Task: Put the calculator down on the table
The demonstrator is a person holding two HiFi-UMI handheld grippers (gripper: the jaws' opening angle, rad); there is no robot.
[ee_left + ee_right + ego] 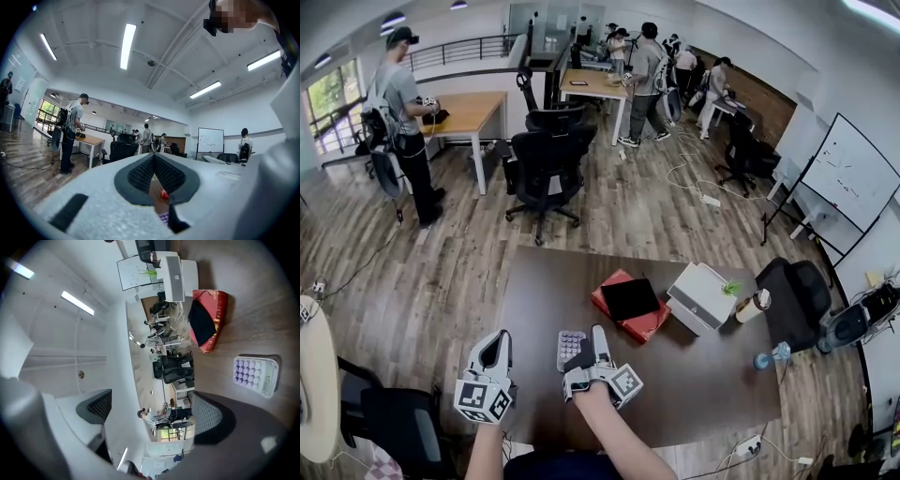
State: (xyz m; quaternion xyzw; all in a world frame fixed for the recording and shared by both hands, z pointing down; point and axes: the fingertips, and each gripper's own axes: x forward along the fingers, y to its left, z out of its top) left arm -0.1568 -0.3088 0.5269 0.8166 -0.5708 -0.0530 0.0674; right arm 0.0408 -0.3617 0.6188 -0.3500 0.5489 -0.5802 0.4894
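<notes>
Pale calculator (570,347) with lilac keys flat on the brown desk (694,380), long axis 12 to 6 o'clock, keypad end toward 12, right gripper (592,343) just beside at 3 o'clock, jaws apart and empty, left gripper (497,343) at 9 o'clock, jaws pressed together.

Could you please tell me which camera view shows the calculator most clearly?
The right gripper view: the calculator shows whole, with its purple keys and display facing the camera. The head view shows it small, partly covered by the right gripper. The left gripper view catches only a sliver of keys.
</notes>
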